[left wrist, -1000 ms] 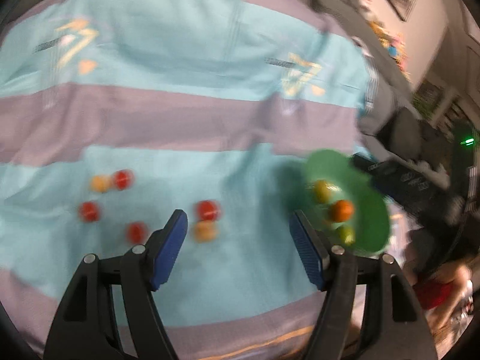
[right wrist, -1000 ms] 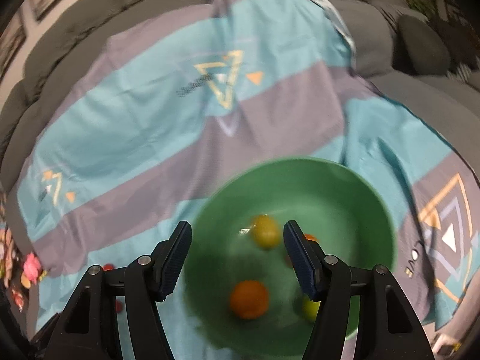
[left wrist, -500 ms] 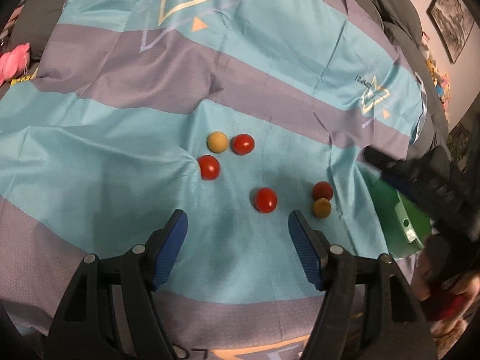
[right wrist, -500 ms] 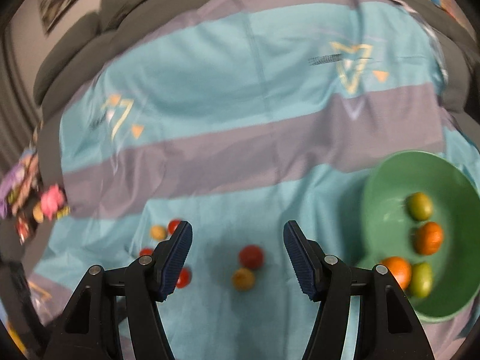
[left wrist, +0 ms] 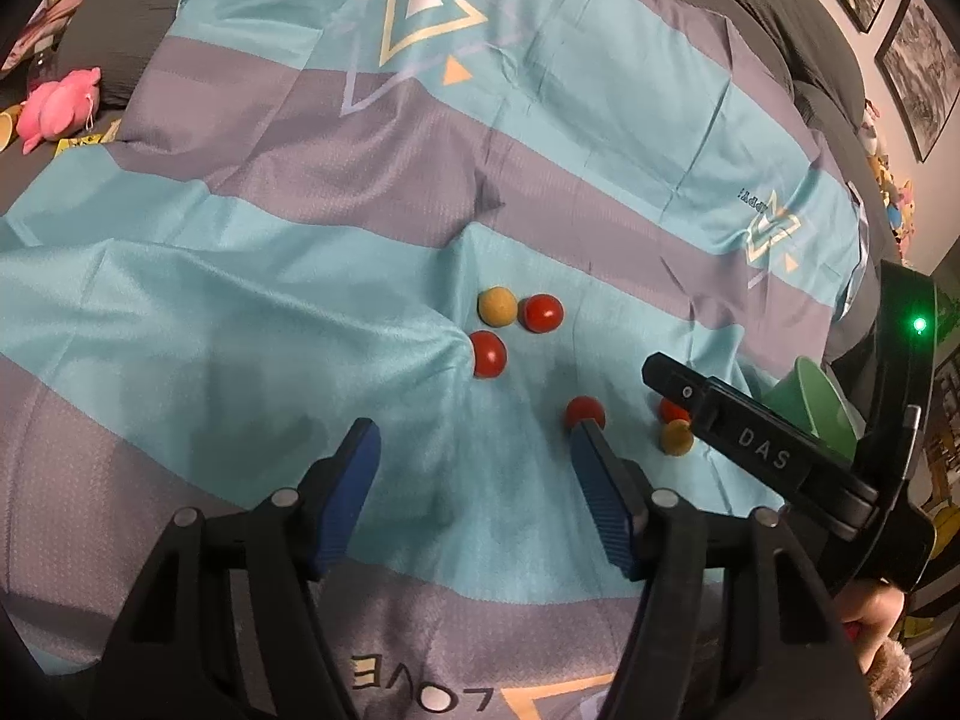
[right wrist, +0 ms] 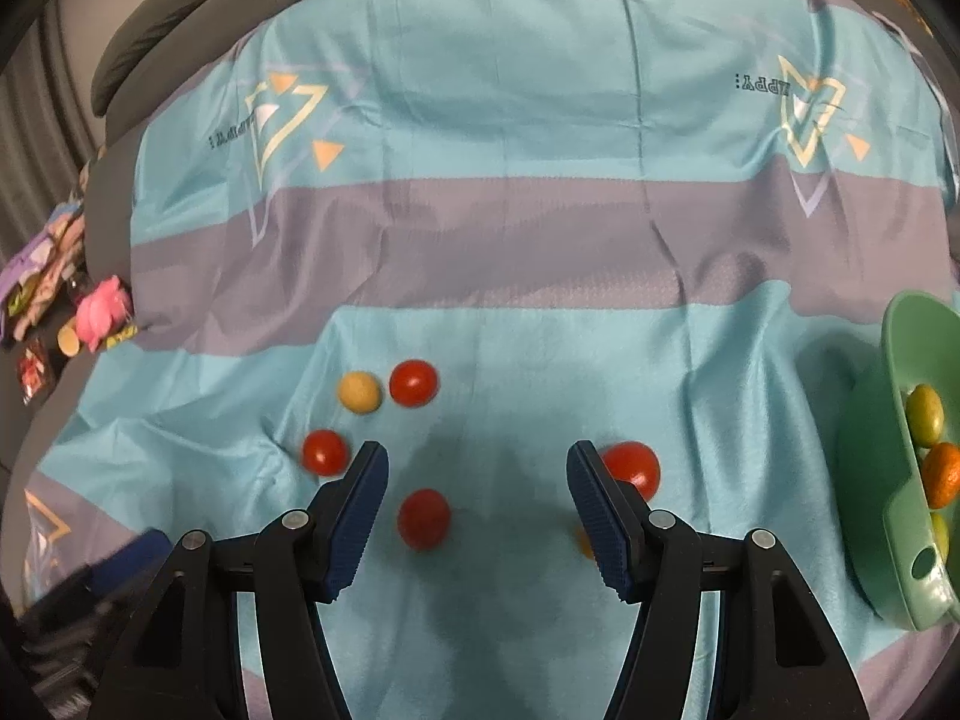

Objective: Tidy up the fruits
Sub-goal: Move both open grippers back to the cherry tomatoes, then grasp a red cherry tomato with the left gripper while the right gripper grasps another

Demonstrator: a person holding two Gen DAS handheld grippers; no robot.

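Observation:
Several small fruits lie on a teal and grey striped cloth [right wrist: 540,240]: red ones [right wrist: 423,519] [right wrist: 630,469] [right wrist: 324,452] [right wrist: 413,383] and a yellow one [right wrist: 359,392]. A small orange fruit [right wrist: 583,540] is mostly hidden behind my right finger. The green bowl [right wrist: 900,528] at the right edge holds green and orange fruits [right wrist: 942,474]. My right gripper [right wrist: 477,492] is open and empty above the cloth between the red fruits. My left gripper [left wrist: 474,462] is open and empty; a red fruit [left wrist: 584,412] sits at its right fingertip. The fruits also show there [left wrist: 489,354].
A grey sofa edge [right wrist: 180,12] runs behind the cloth. A pink plush toy [right wrist: 102,312] and clutter lie off the cloth at the left. In the left wrist view the right gripper's black body [left wrist: 756,450] crosses the right side, in front of the bowl [left wrist: 810,402].
Both grippers have swung left, away from the bowl, toward the loose fruits on the cloth. The bowl has slid to the right edge of the right wrist view. Both stay open.

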